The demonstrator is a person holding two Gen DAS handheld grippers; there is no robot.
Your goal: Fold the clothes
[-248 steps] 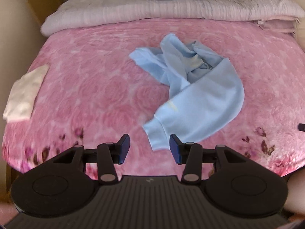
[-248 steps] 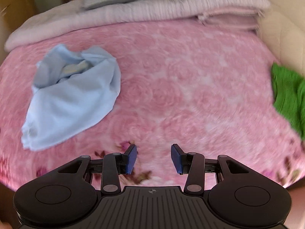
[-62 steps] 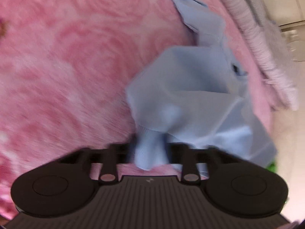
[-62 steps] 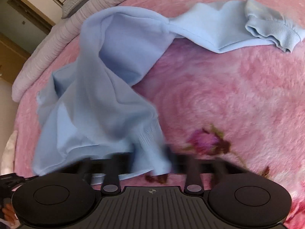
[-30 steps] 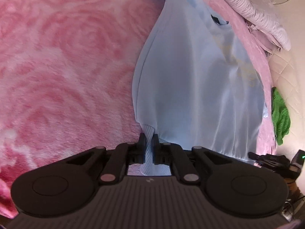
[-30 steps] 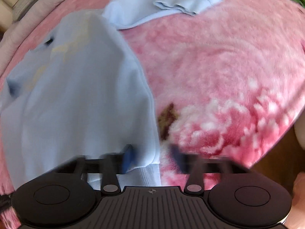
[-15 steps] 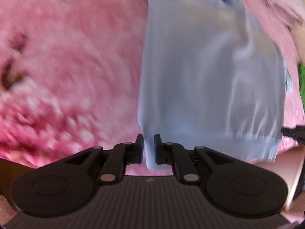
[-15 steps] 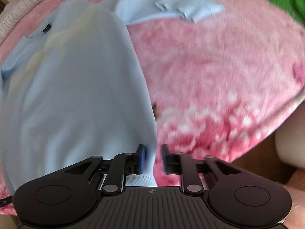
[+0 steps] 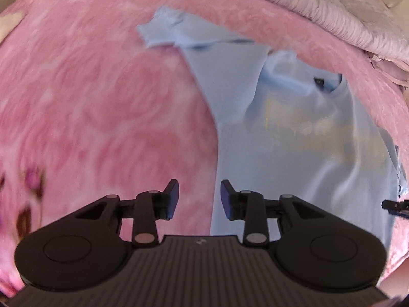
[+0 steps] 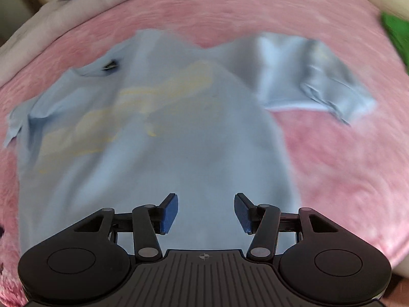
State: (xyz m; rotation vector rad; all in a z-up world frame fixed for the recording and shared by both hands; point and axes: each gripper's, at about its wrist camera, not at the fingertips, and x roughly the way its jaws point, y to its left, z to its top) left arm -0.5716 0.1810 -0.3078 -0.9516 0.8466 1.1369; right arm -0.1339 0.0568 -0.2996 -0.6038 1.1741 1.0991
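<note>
A light blue sweatshirt with a faded yellow print lies spread face up on the pink rose-patterned blanket. One sleeve reaches off to the far left in the left wrist view; the other sleeve lies bunched to the right in the right wrist view. My left gripper hovers over the sweatshirt's left edge, its jaws opening with nothing between them. Above the lower body of the sweatshirt, my right gripper has its jaws opening wide, and no cloth is held.
Folded pale quilts are piled along the far edge of the bed. A green garment lies at the right edge. A cream cloth shows at the far left. The tip of the other gripper pokes in at right.
Both grippers have let go of the sweatshirt's hem and opened. They have lifted and tilted so that the whole spread sweatshirt is now in view.
</note>
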